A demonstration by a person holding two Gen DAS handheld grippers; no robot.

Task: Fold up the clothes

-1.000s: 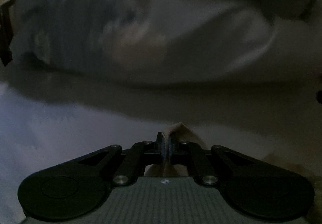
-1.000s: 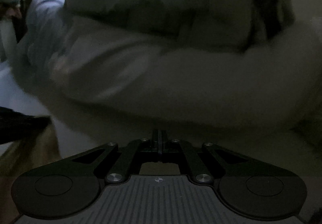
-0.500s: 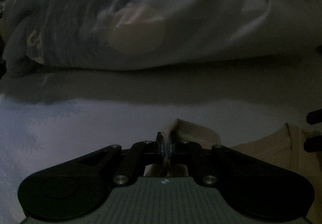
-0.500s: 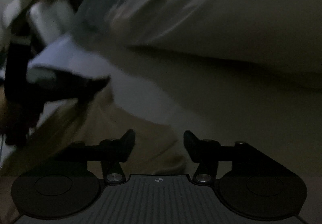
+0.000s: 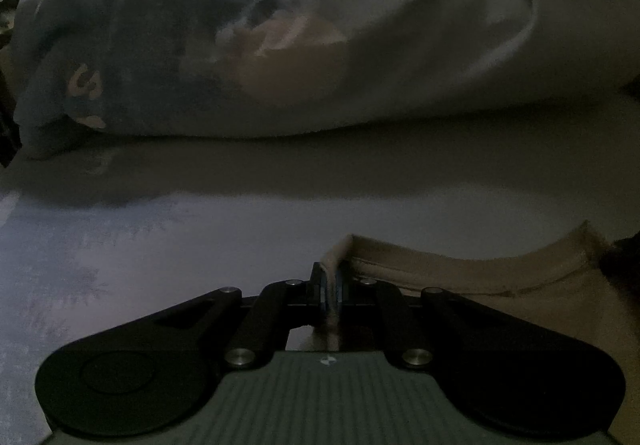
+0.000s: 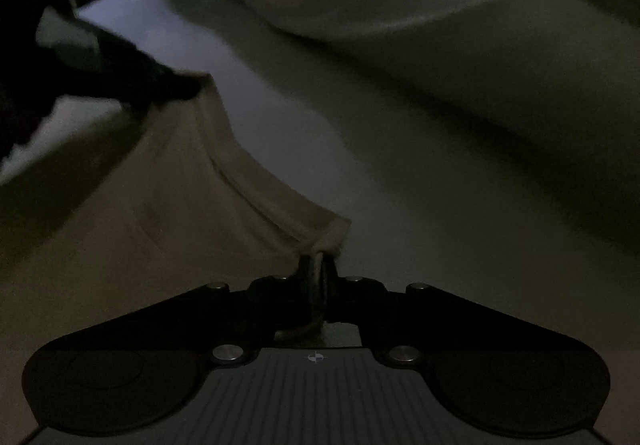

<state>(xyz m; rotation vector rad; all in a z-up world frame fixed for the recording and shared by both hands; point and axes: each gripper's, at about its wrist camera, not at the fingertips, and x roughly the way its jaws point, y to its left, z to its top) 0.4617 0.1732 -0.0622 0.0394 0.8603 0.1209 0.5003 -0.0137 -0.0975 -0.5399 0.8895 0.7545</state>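
Note:
A tan shirt (image 5: 500,281) lies on a pale bed sheet (image 5: 200,229) in dim light. My left gripper (image 5: 330,285) is shut on the shirt's edge beside the curved collar. In the right wrist view the same tan shirt (image 6: 140,213) spreads to the left. My right gripper (image 6: 318,273) is shut on its other collar corner. The left gripper also shows in the right wrist view (image 6: 120,77) as a dark shape at the far left, holding the shirt's far corner.
A large heap of pale bedding and clothes (image 5: 320,45) lies across the back of the bed. It also shows in the right wrist view (image 6: 440,25). Bare sheet (image 6: 400,185) lies between the shirt and the heap.
My right gripper was shut, opened half a second ago, and has now shut on the shirt's collar corner. My left gripper kept its hold while the shirt's collar came into view.

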